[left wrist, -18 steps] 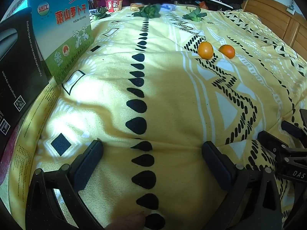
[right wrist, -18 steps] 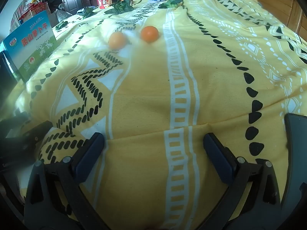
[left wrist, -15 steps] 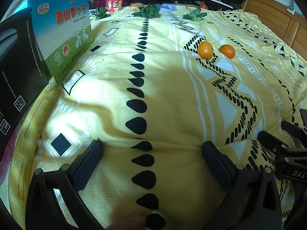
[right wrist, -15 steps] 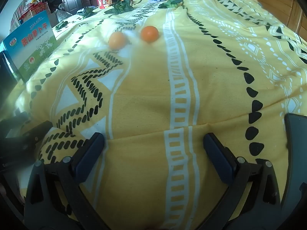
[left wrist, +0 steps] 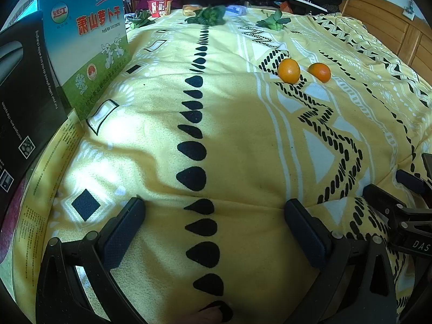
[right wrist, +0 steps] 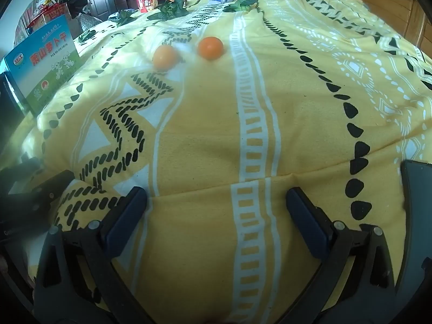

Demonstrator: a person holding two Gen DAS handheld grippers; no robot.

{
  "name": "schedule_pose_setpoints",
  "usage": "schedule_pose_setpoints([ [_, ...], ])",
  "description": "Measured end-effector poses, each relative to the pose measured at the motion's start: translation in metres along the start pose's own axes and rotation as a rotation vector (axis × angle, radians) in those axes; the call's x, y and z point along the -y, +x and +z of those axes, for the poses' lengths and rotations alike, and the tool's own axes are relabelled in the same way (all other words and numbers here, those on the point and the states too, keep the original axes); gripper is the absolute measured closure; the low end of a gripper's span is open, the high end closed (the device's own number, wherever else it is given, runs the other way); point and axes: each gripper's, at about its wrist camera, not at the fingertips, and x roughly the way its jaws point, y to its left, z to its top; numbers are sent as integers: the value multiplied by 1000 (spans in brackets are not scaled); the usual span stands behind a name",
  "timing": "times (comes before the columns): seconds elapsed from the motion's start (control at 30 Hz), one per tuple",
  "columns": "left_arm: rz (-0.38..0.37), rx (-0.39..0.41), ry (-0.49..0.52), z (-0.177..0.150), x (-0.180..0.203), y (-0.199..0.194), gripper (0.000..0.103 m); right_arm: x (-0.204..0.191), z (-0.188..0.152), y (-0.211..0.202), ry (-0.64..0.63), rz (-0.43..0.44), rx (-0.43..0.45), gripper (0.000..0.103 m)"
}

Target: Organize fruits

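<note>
Yellow patterned bedspread [left wrist: 243, 140] covers the bed; two oranges [left wrist: 289, 70] [left wrist: 319, 72] lie side by side far out, right of a green carton [left wrist: 89, 51]. Left gripper [left wrist: 213, 216] and right gripper [right wrist: 216, 205] hover near, both spread wide, holding nothing.

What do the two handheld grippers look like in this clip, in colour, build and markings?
Both look alike. The left gripper and right gripper each have a black plastic frame with triangular cut-outs and round silver pivot pins, ending in flat dark-blue textured pads. In the left wrist view, the neighbouring gripper's black body carries white lettering reading "DAS". No cables or sleeves are visible.
</note>
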Motion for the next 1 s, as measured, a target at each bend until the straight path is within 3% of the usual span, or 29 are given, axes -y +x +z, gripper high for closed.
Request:
schedule_pose_setpoints([
  [1.0, 4, -2, 5, 2, 2, 2, 0, -2, 2, 1, -7, -10, -6, 0],
])
